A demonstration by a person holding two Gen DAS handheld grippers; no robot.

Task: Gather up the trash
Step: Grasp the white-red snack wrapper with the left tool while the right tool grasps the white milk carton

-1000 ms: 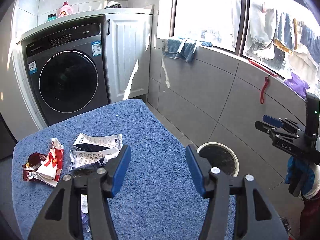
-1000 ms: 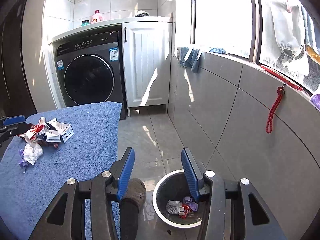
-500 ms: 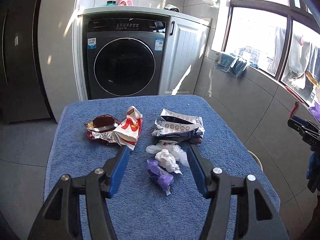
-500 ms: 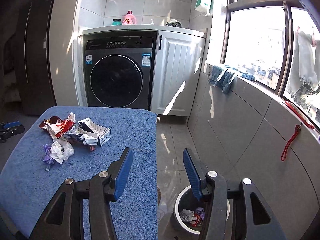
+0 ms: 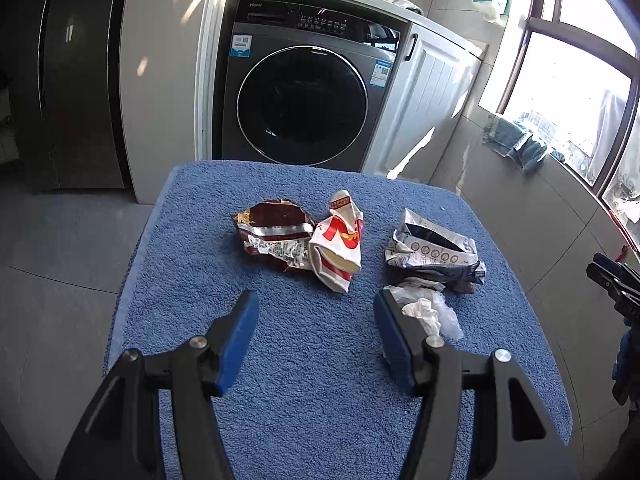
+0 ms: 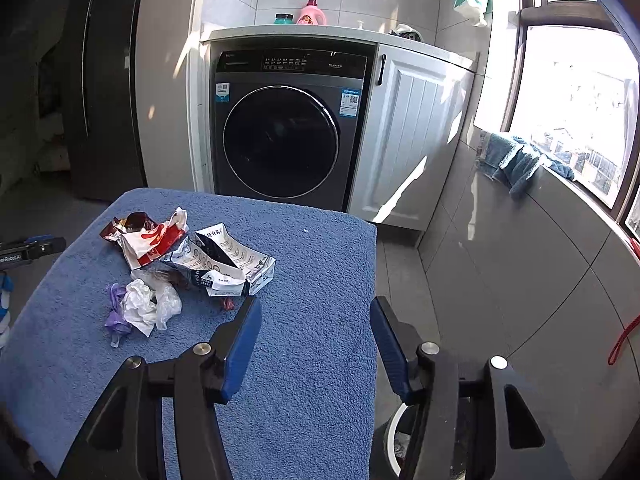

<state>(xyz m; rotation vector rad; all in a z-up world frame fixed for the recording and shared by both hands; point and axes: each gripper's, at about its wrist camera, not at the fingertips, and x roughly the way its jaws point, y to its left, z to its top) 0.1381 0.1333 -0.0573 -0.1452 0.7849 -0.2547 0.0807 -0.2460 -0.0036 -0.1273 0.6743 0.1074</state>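
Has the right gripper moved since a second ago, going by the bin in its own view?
Yes. The right gripper, empty with jaws opening, has swung away from the bin, now at the frame's bottom edge, toward the blue-covered table and the trash on it.

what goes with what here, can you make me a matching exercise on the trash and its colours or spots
Things:
1. chip bag
2. carton
3. tissue
4. bin

Descriptions:
A. white, crumpled, beside a purple scrap
B. on the floor, off the towel's right edge
C. dark red with a silver strip
D. white with a row of round icons

Pairs: 1-C, 2-D, 3-A, 4-B
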